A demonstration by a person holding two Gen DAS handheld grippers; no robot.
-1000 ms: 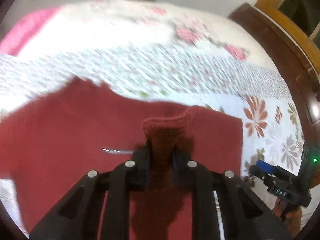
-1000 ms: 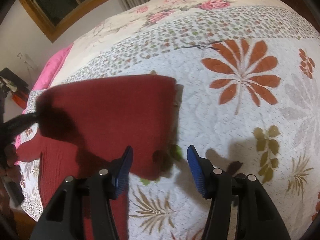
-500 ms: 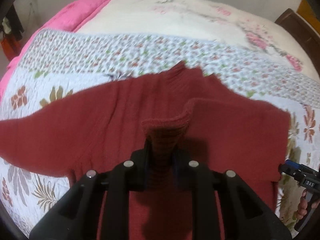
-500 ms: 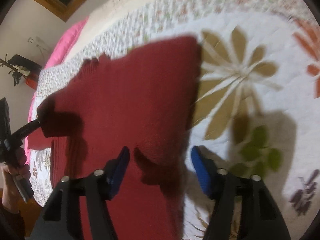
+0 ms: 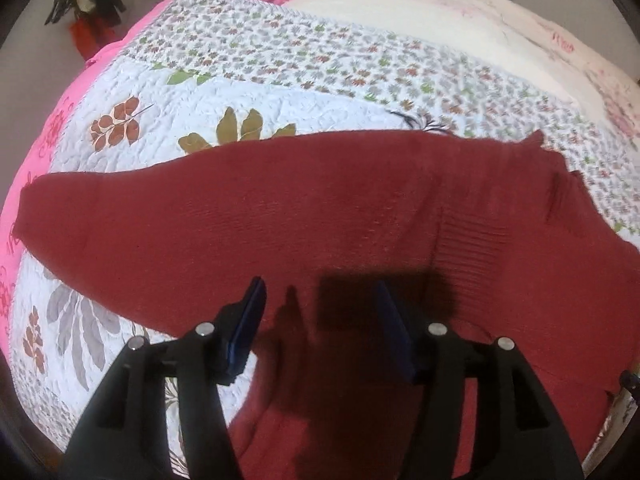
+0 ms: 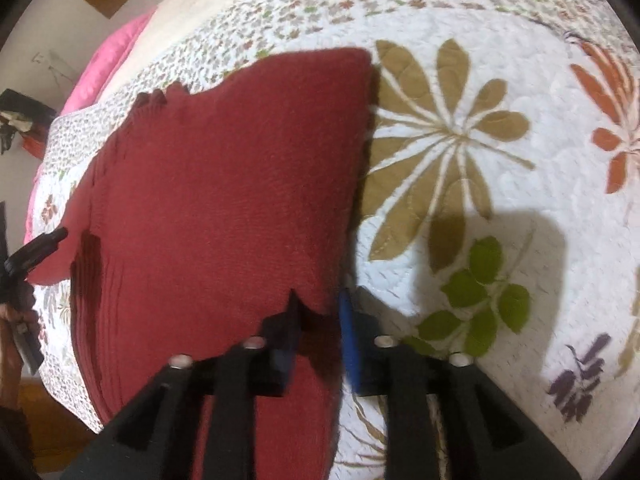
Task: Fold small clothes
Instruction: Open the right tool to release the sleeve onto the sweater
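A dark red knitted sweater (image 5: pixel 360 216) lies flat on the quilted bed, one sleeve stretched out to the left. My left gripper (image 5: pixel 320 316) hovers open over its near part, blue pads wide apart and nothing between them. In the right wrist view the sweater (image 6: pixel 224 184) fills the left half. My right gripper (image 6: pixel 318 328) has its jaws drawn in on the sweater's right edge near the hem, with red cloth pinched between the pads. The left gripper (image 6: pixel 36 248) shows at the far left edge, held by a hand.
The floral quilt (image 6: pixel 500 208) spreads bare to the right of the sweater. A pink blanket (image 5: pixel 60 120) runs along the bed's left side. Dark objects (image 5: pixel 84 4) stand by the wall beyond the bed's corner.
My left gripper let go of the red cuff and opened wide, swinging left over the sleeve. My right gripper moved onto the sweater's right edge and closed from wide open.
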